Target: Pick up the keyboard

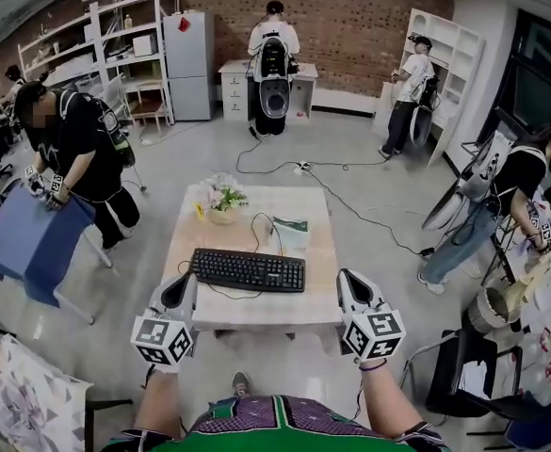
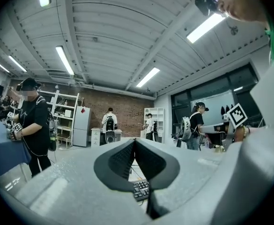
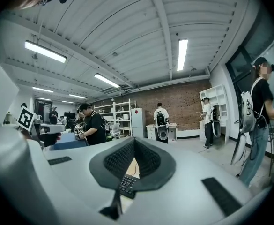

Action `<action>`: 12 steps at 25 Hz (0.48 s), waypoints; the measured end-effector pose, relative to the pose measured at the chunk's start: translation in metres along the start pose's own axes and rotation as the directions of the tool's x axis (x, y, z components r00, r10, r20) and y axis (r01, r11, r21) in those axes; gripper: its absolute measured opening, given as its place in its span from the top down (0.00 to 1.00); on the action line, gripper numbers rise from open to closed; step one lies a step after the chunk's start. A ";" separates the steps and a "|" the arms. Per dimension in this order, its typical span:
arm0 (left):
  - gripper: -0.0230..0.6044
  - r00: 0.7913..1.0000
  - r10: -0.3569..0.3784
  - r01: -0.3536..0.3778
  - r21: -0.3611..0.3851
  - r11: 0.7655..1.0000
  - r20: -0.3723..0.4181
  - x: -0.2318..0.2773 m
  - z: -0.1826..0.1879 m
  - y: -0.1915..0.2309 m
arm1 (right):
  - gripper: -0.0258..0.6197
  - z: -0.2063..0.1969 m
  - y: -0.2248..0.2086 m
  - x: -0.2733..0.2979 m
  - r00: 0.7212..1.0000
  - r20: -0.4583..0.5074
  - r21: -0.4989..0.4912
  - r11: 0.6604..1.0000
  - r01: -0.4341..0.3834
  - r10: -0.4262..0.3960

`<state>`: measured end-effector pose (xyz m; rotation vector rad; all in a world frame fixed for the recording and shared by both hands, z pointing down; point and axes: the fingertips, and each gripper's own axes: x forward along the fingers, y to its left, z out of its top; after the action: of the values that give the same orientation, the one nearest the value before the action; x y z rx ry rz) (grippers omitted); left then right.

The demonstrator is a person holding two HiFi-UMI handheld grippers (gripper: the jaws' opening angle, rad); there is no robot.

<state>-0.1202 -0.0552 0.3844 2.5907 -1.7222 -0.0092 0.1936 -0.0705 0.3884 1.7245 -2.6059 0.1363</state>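
the step in hand looks like the reach, with nothing lifted yet. the keyboard [image 1: 248, 270] lies flat on the counter [image 1: 256, 314], towards its near edge, its cable curling away at 12 o'clock towards a pot of flowers [image 1: 222, 199]. the left gripper [image 1: 183, 282] hangs just off the keyboard's left end at about 8 o'clock. the right gripper [image 1: 348, 279] sits off the right end at about 4 o'clock, a little further out. both point level across the counter, and both have their jaws pressed together on nothing. neither touches the keyboard. the next move probably calls for spreading both pairs of jaws, then bringing one gripper onto each short end, low enough to catch the thin edge, before any even lift.
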 end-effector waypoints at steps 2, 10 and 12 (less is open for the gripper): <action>0.93 1.000 -0.004 0.004 0.023 1.000 0.000 0.018 0.002 0.020 | 0.96 0.005 0.002 0.026 1.000 0.001 -0.004 1.000 0.005 -0.005; 0.93 1.000 -0.029 0.029 0.003 1.000 0.009 0.070 0.008 0.103 | 0.96 0.011 0.030 0.110 1.000 -0.001 -0.013 1.000 0.029 -0.029; 0.93 0.999 -0.042 0.042 0.005 0.999 0.008 0.083 0.010 0.115 | 0.96 0.010 0.032 0.125 0.999 -0.006 -0.008 0.999 0.040 -0.040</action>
<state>-0.1944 -0.1761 0.3788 2.6335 -1.6723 -0.0158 0.1154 -0.1733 0.3838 1.7691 -2.5628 0.1304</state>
